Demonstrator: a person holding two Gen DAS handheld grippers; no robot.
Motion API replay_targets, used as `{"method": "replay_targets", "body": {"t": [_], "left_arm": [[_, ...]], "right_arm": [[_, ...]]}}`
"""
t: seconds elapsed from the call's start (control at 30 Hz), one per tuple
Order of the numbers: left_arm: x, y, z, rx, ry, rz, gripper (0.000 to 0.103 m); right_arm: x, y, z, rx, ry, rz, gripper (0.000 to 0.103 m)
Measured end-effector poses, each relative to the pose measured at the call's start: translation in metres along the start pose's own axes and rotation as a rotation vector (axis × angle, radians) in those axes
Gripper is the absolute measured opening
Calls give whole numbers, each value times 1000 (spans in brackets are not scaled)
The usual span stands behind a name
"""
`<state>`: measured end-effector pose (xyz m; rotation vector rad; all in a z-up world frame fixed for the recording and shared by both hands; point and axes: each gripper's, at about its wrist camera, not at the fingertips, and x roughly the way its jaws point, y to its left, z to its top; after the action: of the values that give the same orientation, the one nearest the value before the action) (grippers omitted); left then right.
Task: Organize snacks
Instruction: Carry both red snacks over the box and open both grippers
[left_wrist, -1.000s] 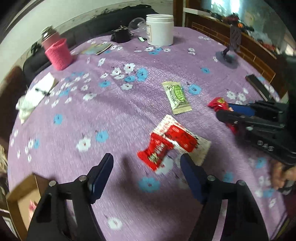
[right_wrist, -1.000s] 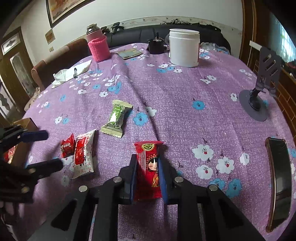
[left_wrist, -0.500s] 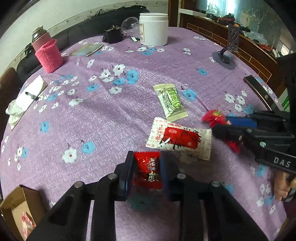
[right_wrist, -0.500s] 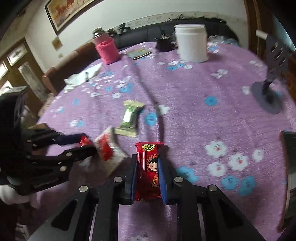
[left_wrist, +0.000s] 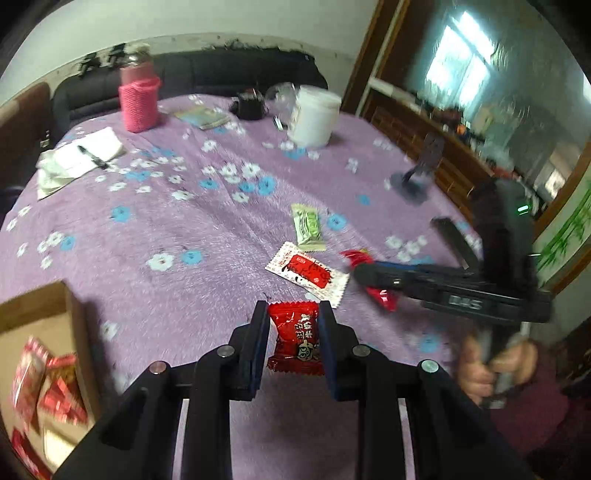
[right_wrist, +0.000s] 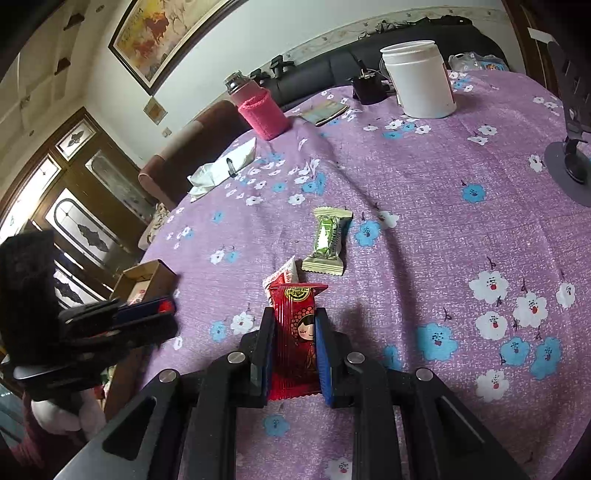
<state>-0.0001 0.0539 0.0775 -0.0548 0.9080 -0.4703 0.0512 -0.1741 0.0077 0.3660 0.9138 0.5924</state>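
Left wrist: cardboard box holds several red packets.

Chinese characters are printed on the small red candy wrapper, but they cannot be made out; nothing else is readable.

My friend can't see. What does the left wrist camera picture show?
The left gripper is shut on a small red crinkly candy packet above a purple flowered tablecloth. An open cardboard box holding red snacks sits at lower left; a white-and-red wrapper and a green wrapper lie ahead.
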Motion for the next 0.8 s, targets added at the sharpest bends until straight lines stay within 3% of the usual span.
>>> {"method": "replay_targets", "body": {"t": [0.2,0.33,0.5,0.8], "left_arm": [[-63,25,-23,-111,-107,19,25],[-110,66,-52,-243,-188,77,25],[-146,112,-87,-367,-230,145,25],[-167,164,-130,-487,-245,211,26]], "right_arm": [[-3,7,-3,4,-1,44,21],[-1,13,-7,0,2,43,21],[5,30,-13,-7,11,16,21],[19,124,-23,-141,62,85,22]]}}
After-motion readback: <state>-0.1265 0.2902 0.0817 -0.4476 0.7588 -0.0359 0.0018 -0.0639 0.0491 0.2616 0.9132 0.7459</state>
